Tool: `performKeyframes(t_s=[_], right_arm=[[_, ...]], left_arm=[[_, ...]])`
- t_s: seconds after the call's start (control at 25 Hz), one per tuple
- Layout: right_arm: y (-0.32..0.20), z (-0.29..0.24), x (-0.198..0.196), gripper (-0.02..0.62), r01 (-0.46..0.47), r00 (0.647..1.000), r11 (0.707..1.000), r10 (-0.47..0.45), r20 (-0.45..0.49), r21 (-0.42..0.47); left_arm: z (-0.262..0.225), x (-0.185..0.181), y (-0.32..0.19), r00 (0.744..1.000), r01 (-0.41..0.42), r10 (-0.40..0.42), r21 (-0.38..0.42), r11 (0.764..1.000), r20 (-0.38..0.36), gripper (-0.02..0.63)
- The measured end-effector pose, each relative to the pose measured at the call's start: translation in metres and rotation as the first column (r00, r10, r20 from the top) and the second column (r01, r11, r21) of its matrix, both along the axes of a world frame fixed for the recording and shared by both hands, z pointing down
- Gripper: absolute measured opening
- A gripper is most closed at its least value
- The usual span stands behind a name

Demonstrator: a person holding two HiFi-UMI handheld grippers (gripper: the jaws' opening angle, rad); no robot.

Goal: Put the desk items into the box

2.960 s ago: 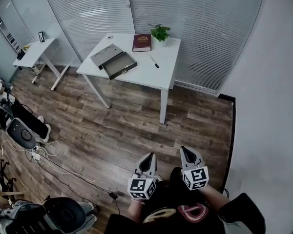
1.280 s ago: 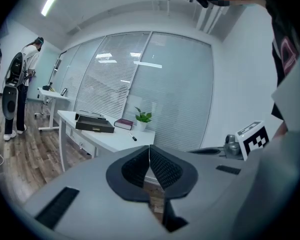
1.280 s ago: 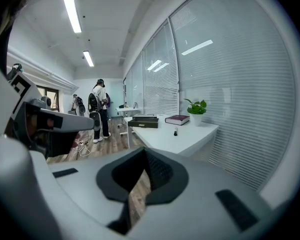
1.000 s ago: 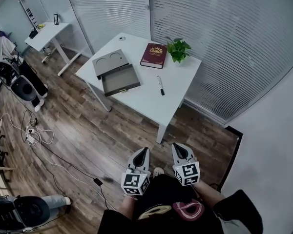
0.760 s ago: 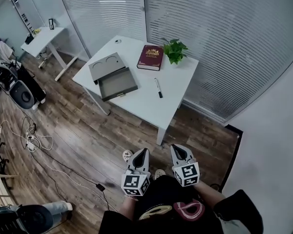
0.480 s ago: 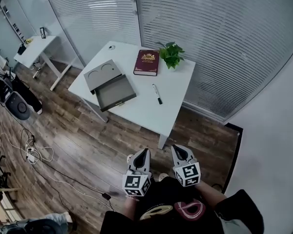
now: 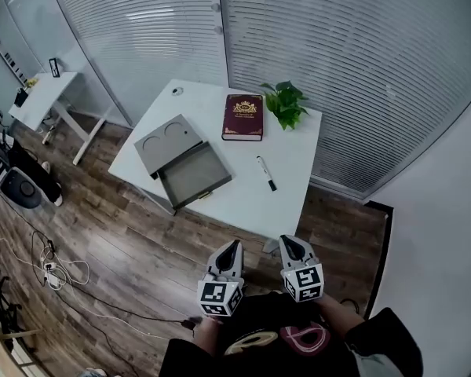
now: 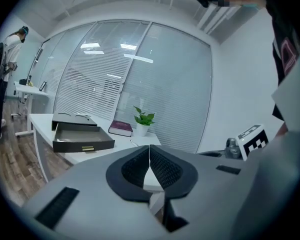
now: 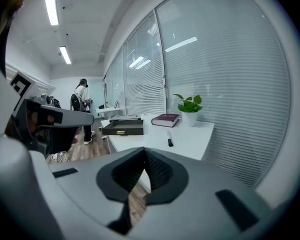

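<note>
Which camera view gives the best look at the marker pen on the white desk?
The head view: the marker pen lies whole, seen from above, on the white desk. The right gripper view shows it small and foreshortened; the left gripper view shows barely a sliver.

Even ceiling-strip lighting, soft shadows, strong fisheye edge distortion.
</note>
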State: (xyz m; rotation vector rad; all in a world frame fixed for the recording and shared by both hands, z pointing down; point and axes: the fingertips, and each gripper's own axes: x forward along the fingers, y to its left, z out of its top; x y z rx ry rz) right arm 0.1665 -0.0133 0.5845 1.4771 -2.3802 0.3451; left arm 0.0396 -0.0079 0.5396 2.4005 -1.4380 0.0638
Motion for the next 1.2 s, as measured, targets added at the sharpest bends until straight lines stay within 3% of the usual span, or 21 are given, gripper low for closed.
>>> performKeyframes(t_s=[0.24,0.44,0.72,1.2], right_arm=[[-0.030,0.003,-0.027,0.011,-0.062,0.998,0.998,0.062,-0.013,-0.026],[-0.044,0.008,-0.058,0.011,-0.065,0.996,0.997,0.063,-0.060,-0.041],[-0.068,0.014,-0.096,0.011,-0.105,0.994,0.991,0.103,-0.028,-0.080],[-0.106,0.021,-0.083,0.011,-0.133,0.991,0.984,0.129,-0.040,-0.122]], left_arm=[[0.003,-0.026,-0.035,0.998,-0.059,0.059,-0.020,0.998,-0.014,0.018],[0.010,-0.056,-0.055,0.995,-0.099,0.099,-0.038,0.994,-0.006,0.018],[0.010,-0.097,-0.082,0.994,-0.109,0.109,-0.047,0.993,0.001,0.018],[0.013,-0.109,-0.105,0.998,-0.058,0.057,-0.075,0.996,-0.012,0.018]])
